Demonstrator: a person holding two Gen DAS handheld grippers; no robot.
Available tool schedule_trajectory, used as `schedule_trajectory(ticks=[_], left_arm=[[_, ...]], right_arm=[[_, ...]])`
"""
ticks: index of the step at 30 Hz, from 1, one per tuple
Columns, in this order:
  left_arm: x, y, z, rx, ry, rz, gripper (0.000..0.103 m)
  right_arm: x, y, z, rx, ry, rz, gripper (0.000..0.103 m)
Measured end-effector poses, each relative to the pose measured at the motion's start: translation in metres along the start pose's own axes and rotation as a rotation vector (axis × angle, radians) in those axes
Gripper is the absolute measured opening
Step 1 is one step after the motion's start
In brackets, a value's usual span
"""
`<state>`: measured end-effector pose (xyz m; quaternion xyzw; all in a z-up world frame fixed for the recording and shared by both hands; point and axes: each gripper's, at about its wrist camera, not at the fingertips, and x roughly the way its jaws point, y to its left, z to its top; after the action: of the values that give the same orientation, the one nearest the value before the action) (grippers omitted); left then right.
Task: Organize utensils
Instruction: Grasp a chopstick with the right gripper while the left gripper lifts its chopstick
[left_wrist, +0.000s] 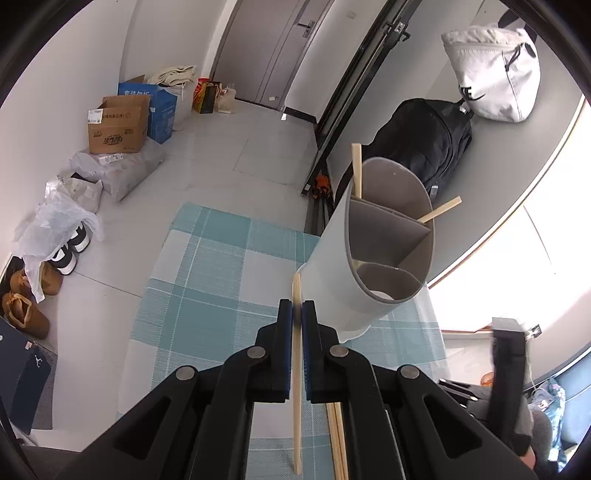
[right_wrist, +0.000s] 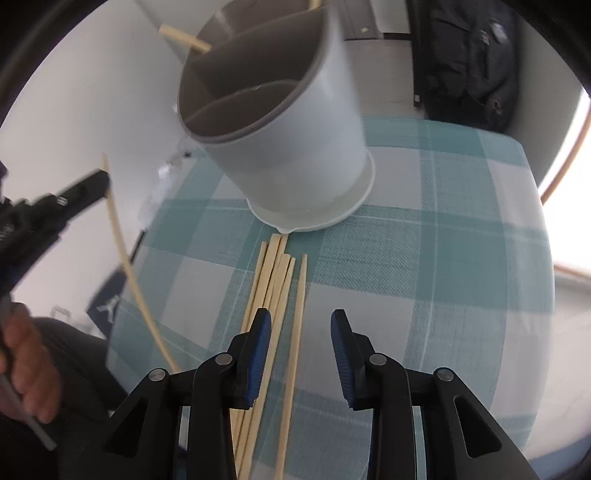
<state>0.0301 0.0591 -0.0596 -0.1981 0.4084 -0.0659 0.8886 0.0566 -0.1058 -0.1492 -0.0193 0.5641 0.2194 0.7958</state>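
Fingers first: the left gripper (left_wrist: 297, 314) is clamped tight on one chopstick (left_wrist: 296, 369), low centre of the left wrist view, the stick running between the pads toward the bottom edge. Over in the right wrist view, the right gripper (right_wrist: 301, 332) stands part-open at lower centre, fingers straddling the edge of the loose chopsticks (right_wrist: 275, 295), nothing pinched as far as I can see.

Count time: about six or seven sticks in that bundle on the checked counter (right_wrist: 461, 258), too overlapped to be sure. One more in the left grip. Two already poking out of the holder (right_wrist: 280, 122), which sits upper centre, just past the bundle's far tips.

My read: mid-transfer. The left stick needs tipping over the rim into a compartment; the right needs to close on a single stick, not several.
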Motion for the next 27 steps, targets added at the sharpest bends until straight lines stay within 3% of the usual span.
schedule_trajectory(ticks=[12, 18, 20, 27], left_arm=[[-0.017, 0.016, 0.006, -0.021, -0.024, -0.045, 0.001], [-0.020, 0.018, 0.007, -0.030, -0.030, -0.064, 0.001], [-0.019, 0.018, 0.007, -0.031, -0.027, -0.062, 0.001], [-0.020, 0.020, 0.006, -0.036, -0.021, -0.063, 0.001]], right_arm=[[0.034, 0.030, 0.022, -0.198, 0.188, -0.194, 0.018], [0.038, 0.036, 0.031, -0.215, 0.200, -0.209, 0.017], [0.041, 0.035, 0.036, -0.198, 0.190, -0.212, 0.008], [0.033, 0.026, 0.028, -0.133, 0.100, -0.180, 0.004]])
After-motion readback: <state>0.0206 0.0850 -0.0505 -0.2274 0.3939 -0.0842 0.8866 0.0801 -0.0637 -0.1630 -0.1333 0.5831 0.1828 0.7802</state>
